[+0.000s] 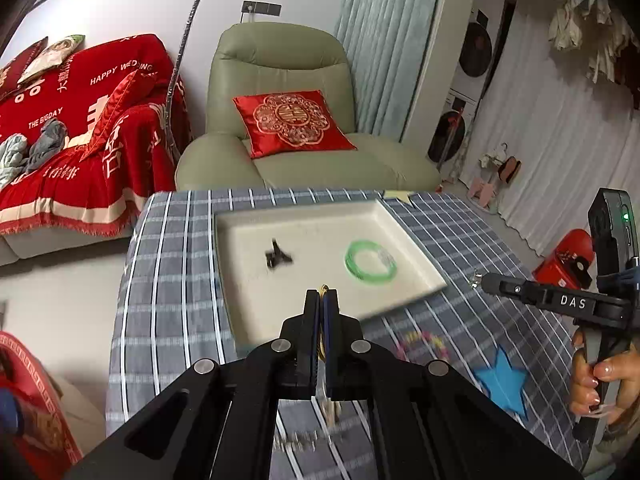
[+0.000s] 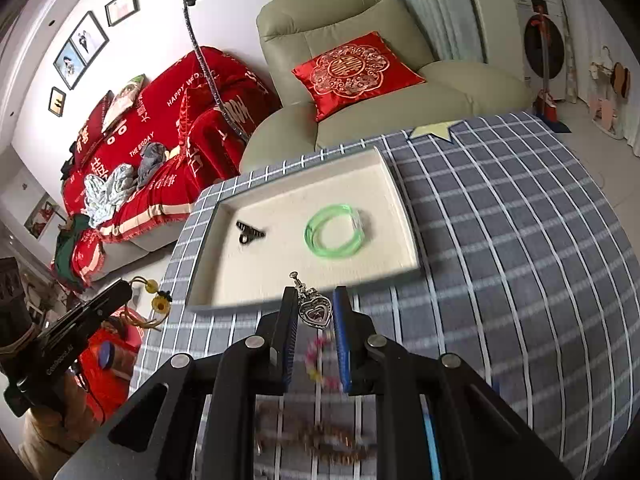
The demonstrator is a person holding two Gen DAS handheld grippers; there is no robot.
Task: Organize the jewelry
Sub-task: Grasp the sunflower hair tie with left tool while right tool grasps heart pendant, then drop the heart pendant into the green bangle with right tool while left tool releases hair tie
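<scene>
the red sofa throw (image 1: 80, 120) carries white lettering: "happy wedding" near its top edge, "the bigday" lower down, plus large chinese characters that cannot be read clearly. the same throw (image 2: 168, 120) repeats "happy wed..." and "the bigday" in the right wrist view. the right gripper (image 1: 480, 280) has "das" in white on its black arm. the left gripper (image 2: 132, 292) bears small white print along its body, too blurred to read. the red cushion (image 1: 292, 122) bears a double-happiness sign in its embroidered medallion.

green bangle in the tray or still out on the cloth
In the tray: the green bangle lies flat on the tray floor, inside its rim, right of the black clip.
</scene>
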